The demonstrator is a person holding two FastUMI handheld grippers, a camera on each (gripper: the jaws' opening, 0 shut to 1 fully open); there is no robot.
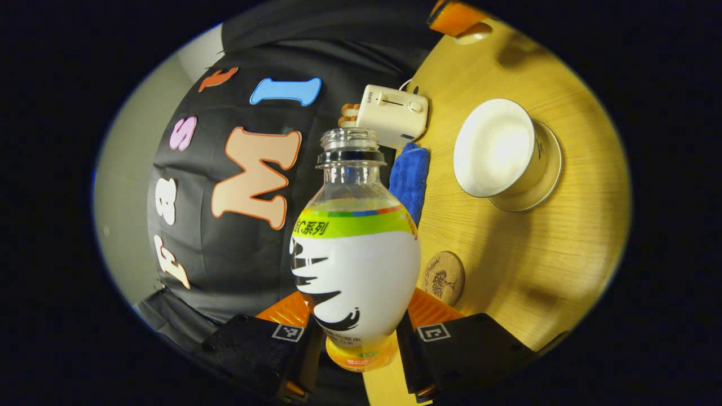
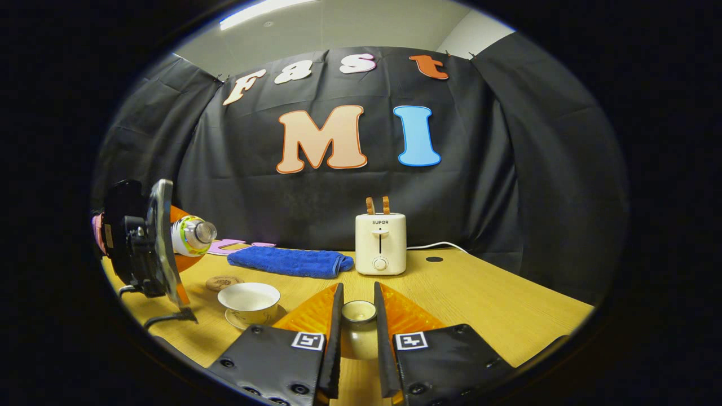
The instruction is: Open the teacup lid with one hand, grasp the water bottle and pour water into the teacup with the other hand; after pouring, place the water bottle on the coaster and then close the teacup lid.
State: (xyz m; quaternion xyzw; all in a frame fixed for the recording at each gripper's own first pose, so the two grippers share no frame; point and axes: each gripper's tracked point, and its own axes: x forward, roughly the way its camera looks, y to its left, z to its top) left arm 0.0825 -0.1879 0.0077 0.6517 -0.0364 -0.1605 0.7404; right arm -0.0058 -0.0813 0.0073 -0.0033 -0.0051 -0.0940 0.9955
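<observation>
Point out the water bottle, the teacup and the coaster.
water bottle (image 1: 355, 270): left gripper view, on the white label of its body.
teacup (image 1: 493, 149): left gripper view, on its white inside.
coaster (image 1: 444, 277): left gripper view, on its printed wooden face.

The right gripper (image 2: 359, 316) has both fingers pressed on the teacup lid (image 2: 359, 312), held above the wooden table (image 2: 507, 304). At the left, the open teacup (image 2: 249, 299) sits on its saucer (image 2: 234, 320). The left gripper (image 2: 144, 242) holds the uncapped water bottle (image 2: 193, 235) tipped sideways above the coaster (image 2: 224, 282). Behind lie a blue towel (image 2: 290, 262) and a toaster (image 2: 381, 243).
</observation>
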